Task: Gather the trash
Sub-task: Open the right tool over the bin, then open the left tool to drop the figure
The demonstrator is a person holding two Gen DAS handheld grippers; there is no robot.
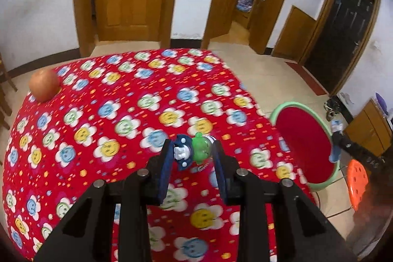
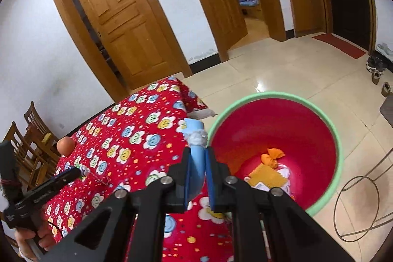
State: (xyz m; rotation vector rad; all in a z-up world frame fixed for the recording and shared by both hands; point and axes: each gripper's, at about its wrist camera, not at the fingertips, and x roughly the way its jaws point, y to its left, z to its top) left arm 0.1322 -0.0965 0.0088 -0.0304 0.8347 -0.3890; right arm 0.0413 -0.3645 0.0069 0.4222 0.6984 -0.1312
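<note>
Nearest the lens, the left gripper (image 1: 191,151) pinches a small bottle (image 1: 196,151) with a green top and dark blue wrapper, its pads pressing each side, held above the flowered tablecloth (image 1: 103,114) and short of the red basin (image 1: 304,146). The bottle looks light, rigid and smooth, so a grip across its middle seems likeliest to keep it from slipping; its label is too blurred to read. The right gripper (image 2: 197,163) is pressed together on a pale blue tube (image 2: 196,154) with a crumpled white wad at its tip, hanging at the table edge just beside the basin's green rim. This piece looks light and soft; its lower end is hidden between the pads, so what it is cannot be told. Inside the basin lie an orange knotted bag (image 2: 272,157) and a yellow wrapper (image 2: 267,176); further scraps beneath are cut off by the gripper body. Farthest from the basin, at the cloth's far left edge, rests a round orange fruit (image 1: 44,85), probably not trash.
</note>
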